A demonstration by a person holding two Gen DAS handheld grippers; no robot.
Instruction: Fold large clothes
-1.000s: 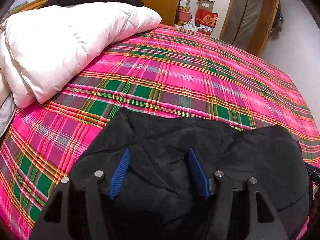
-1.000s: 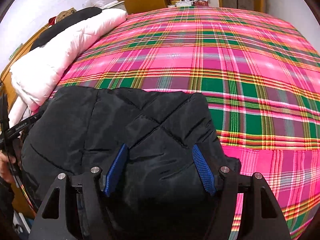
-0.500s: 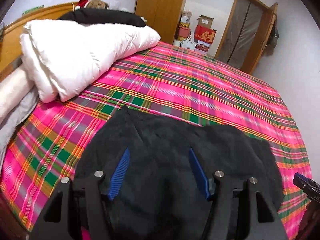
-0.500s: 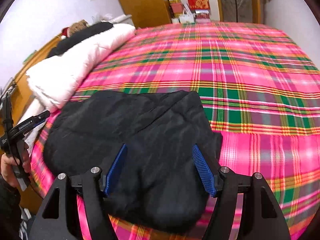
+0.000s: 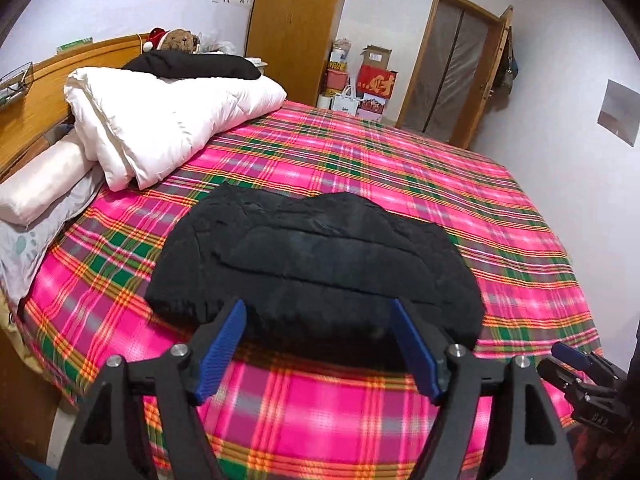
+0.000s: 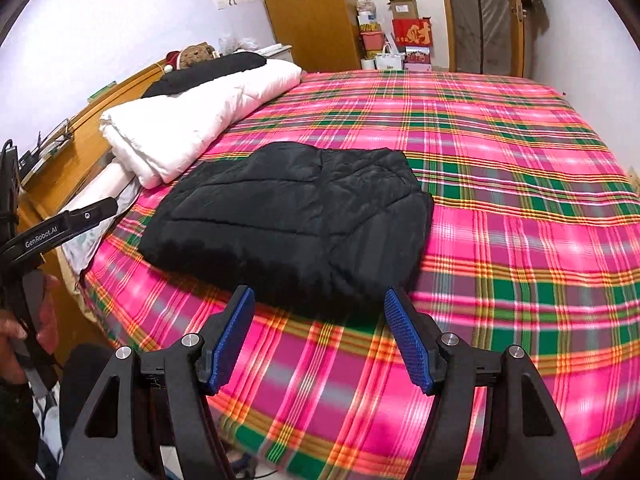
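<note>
A black quilted jacket (image 5: pixel 316 264) lies folded into a compact bundle on the pink plaid bed (image 5: pixel 400 184), near its front edge. My left gripper (image 5: pixel 318 312) hangs just short of the bundle's near edge, its jaws opening with nothing between the blue pads. In the right wrist view the same jacket (image 6: pixel 288 216) lies ahead of my right gripper (image 6: pixel 318 300), which is open and empty, pulled back over the bedsheet (image 6: pixel 500 184). Each gripper shows at the edge of the other's view, held in a hand.
A folded white duvet (image 5: pixel 168 116) with a black garment (image 5: pixel 196 66) on top lies at the head of the bed, beside pillows (image 5: pixel 40 196) and a wooden headboard (image 5: pixel 36 92). A wardrobe (image 5: pixel 296 24), boxes (image 5: pixel 376 80) and a door (image 5: pixel 452 68) stand beyond the bed.
Both grippers have drawn back and risen from the jacket, which lay between their fingers before and now rests folded ahead of them. The left gripper's fingers stand wider apart.
</note>
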